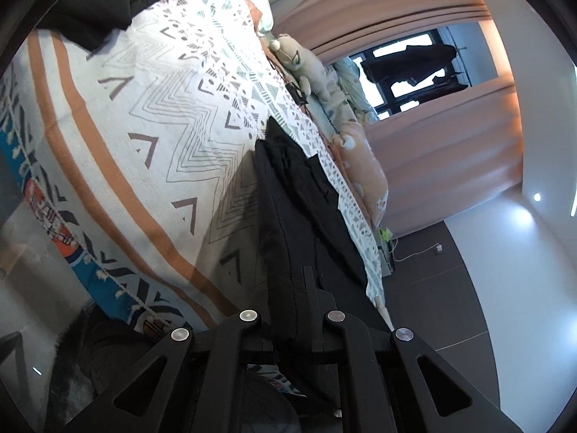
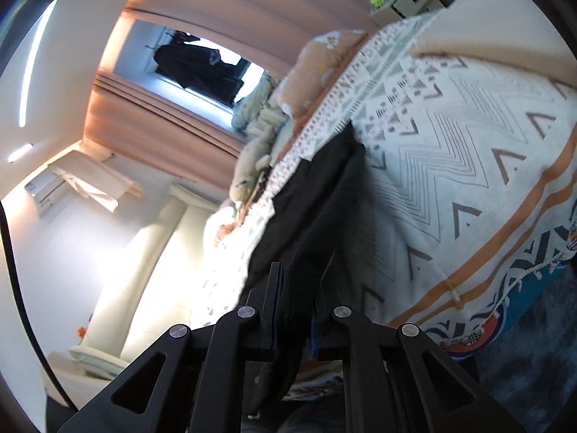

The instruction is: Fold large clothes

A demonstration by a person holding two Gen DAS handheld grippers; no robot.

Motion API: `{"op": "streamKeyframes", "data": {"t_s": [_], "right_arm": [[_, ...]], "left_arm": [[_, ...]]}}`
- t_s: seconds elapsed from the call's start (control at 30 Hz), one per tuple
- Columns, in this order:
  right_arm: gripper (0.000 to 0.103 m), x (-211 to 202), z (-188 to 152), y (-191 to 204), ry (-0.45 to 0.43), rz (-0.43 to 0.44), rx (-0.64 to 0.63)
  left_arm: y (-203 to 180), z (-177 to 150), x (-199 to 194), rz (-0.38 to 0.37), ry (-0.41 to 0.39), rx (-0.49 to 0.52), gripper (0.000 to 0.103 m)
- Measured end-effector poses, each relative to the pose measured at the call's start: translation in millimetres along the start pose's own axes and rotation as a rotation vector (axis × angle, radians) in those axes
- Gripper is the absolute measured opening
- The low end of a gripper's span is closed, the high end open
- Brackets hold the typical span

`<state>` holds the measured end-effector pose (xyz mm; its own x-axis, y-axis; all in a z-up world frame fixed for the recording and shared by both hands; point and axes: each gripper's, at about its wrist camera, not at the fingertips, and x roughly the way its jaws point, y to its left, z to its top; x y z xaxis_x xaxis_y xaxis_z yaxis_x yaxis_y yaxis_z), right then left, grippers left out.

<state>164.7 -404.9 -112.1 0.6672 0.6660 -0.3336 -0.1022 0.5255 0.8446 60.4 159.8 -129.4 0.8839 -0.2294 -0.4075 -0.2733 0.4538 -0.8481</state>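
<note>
Both tongs [image 1: 288, 310] [image 2: 295, 310] pinch limp black garment [image 1: 306, 198], apparently matte.

**Bed and its load**

The bed [image 1: 108, 115] wears a white zigzag-patterned blanket [image 2: 450, 137] with orange stripes. On it lie a black garment [image 1: 288, 195], another dark garment [image 1: 97, 0], a plush toy [image 1: 306, 68] and an orange pillow [image 2: 324, 68].

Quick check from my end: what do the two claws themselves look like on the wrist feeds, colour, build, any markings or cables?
Both match. The left claw and right claw are matte black, with flat narrow fingers on angular linkage arms. Each linkage has triangular cutouts and four round silver pivot pins. The right one shows a hint of blue at the inner finger edge. No markings or sleeves are visible; a thin black cable curves along the right feed's edge.
</note>
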Motion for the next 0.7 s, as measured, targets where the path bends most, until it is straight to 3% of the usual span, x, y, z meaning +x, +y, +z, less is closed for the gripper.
{"op": "streamKeyframes", "data": {"t_s": [0.33,0.7], "right_arm": [[0.012,-58,-9,55,-0.063,0.091,-0.034],[0.012,-90,-6,105,-0.125,0.210,-0.079]], "left_arm": [[-42,3,-71,-0.103,-0.066,0.024,0.008],[-74,21,-117,-0.194,-0.151,-0.010,0.008]]}}
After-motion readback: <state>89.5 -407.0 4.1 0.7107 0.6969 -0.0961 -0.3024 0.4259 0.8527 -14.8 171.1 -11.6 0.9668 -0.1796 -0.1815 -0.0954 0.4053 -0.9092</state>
